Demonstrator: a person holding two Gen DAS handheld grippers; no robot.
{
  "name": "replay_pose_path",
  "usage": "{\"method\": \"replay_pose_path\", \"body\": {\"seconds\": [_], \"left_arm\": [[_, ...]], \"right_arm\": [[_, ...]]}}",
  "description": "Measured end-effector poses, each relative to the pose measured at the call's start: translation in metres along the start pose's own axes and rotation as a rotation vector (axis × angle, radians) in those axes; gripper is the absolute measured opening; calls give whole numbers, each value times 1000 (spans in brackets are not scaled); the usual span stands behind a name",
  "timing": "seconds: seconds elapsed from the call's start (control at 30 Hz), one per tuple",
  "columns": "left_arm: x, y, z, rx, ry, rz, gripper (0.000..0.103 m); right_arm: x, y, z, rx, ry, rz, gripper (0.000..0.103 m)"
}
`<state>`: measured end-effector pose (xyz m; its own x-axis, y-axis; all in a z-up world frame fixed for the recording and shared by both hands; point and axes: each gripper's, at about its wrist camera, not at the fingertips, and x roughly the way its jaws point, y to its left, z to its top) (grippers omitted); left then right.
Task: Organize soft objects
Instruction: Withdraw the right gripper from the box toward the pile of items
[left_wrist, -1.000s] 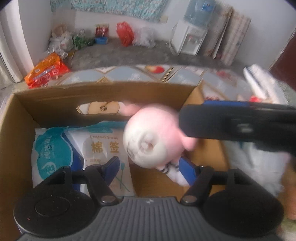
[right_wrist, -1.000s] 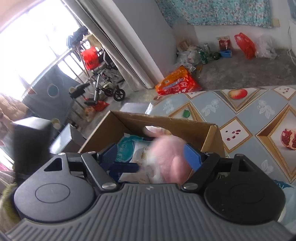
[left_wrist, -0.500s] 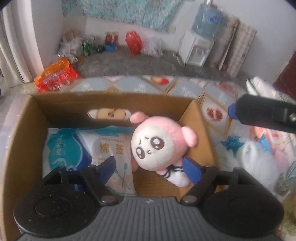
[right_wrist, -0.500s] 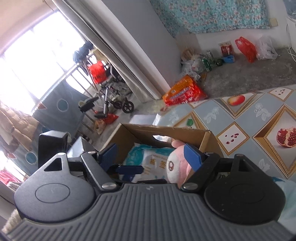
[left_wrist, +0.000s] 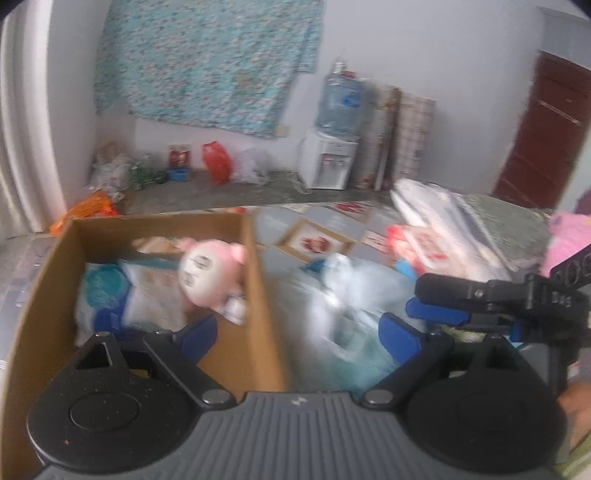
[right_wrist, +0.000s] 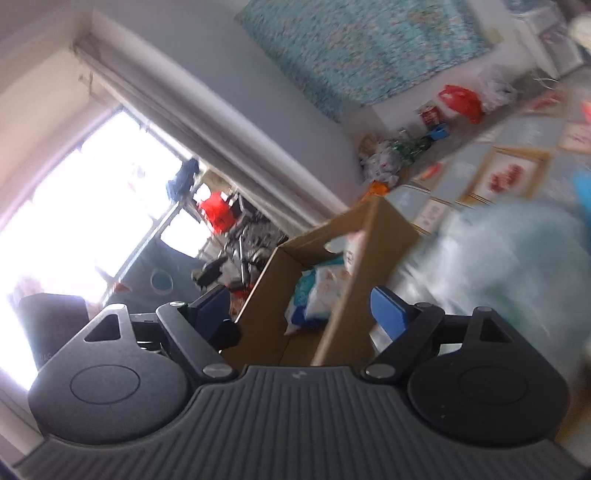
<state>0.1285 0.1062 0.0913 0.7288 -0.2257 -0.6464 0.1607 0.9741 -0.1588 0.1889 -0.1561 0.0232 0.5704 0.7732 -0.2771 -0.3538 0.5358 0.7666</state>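
- Left gripper (left_wrist: 297, 332): jaws spread wide and opening, nothing between the blue pads. They straddle the right wall of the brown cardboard box (left_wrist: 255, 295); left pad sits over the box interior, right pad over the clutter outside.
- Right gripper (right_wrist: 301, 314): jaws also spread and opening, nothing clamped. The box's (right_wrist: 354, 295) near wall and open top show in the gap between them.
- In the left wrist view the right gripper (left_wrist: 436, 299) comes in from the right edge, blue pads apart, above the pale translucent plastic bag (left_wrist: 351, 306).
- Pink-and-white round-headed plush doll (left_wrist: 207, 277): lying inside the box against the right wall, face up and tilted. No pad touches it.
- White-and-teal soft packs (left_wrist: 118, 295) fill the left side of the box, just beside the doll. Right wrist view shows the same packs (right_wrist: 317, 291) through the open top; the doll I can't pick out there.
- Box stands on a surface with a fruit-print tiled cover (left_wrist: 317, 240).
- Plastic bag lies just right of the box, heavily blurred; contents unreadable.
- Further right: a pile of folded white and red-printed fabric (left_wrist: 436, 229), well apart from the box.
- Both views motion-blurred, right wrist view strongly rolled.
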Motion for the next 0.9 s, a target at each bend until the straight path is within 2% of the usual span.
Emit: {"method": "replay_pose_path", "body": {"seconds": [0.23, 0.43, 0.57, 0.7, 0.83, 0.9], "left_arm": [[11, -67, -46, 61, 2, -122, 95], [33, -116, -55, 184, 5, -120, 95], [48, -141, -41, 229, -1, -144, 95], [73, -162, -21, 253, 8, -154, 94], [106, -179, 2, 267, 33, -148, 90], [126, -182, 14, 265, 66, -143, 85]], "right_arm": [[-85, -43, -54, 82, -95, -114, 85], [-136, -67, -80, 84, -204, -249, 86], [-144, -75, -74, 43, -272, -335, 86], [-141, -79, -66, -14, -302, -399, 86], [-131, -87, -52, -64, -324, -459, 83], [-123, -90, -44, -97, -327, -486, 80]]}}
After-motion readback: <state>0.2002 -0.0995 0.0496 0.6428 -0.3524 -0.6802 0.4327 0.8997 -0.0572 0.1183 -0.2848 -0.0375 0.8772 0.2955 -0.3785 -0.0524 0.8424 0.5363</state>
